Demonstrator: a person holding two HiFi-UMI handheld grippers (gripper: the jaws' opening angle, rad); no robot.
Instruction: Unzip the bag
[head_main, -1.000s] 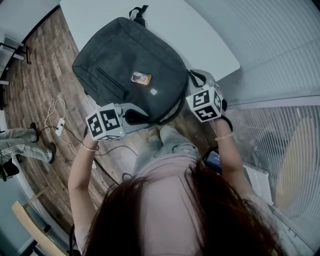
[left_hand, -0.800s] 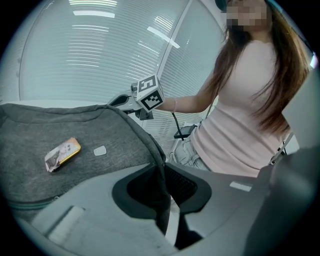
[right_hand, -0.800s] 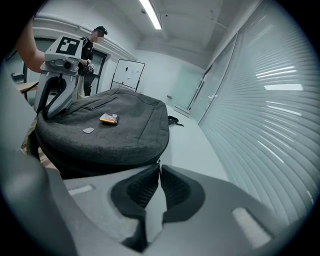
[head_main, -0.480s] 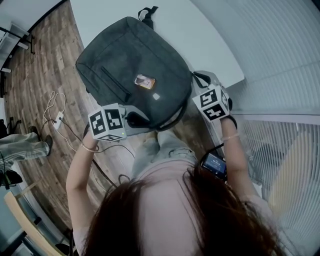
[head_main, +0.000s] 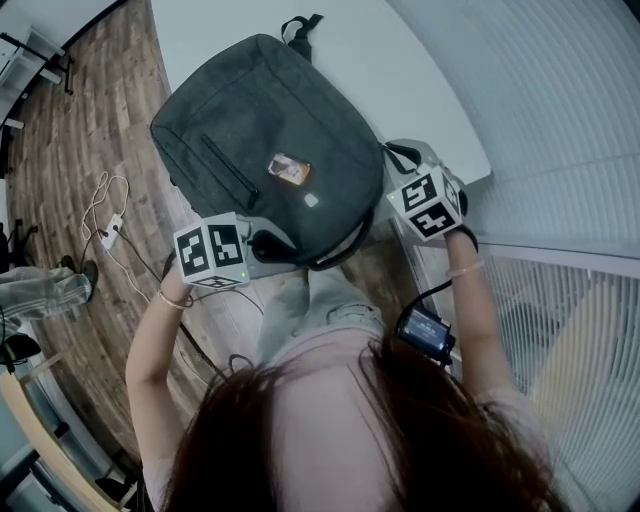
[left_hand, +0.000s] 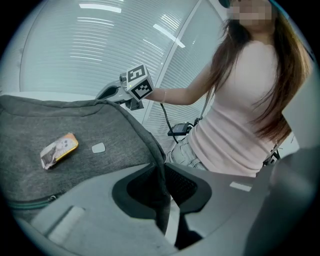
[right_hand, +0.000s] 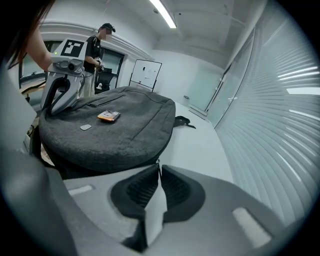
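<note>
Left gripper: its jaws are clamping a fold of the bag at its near left edge, and the grey fabric is running down between them.
Right gripper: its jaws are pressing together on a thin zip pull at the bag's near right edge. The bag's body is lying just beyond and to the left of the tips.
Bag's place: it is lying flat on the white worktop, front upward. Its near end is hanging past the worktop's near edge, between the two grippers.
Bag's look: it is dark grey and rounded, with a felt-like cloth. A slanted pocket zip is crossing the left half of the front.
On the front: a small orange-and-white packet is lying near the middle, and a little pale tag is sitting just nearer than it.
Far end: a black carry loop is resting on the worktop, pointing toward its far edge.
</note>
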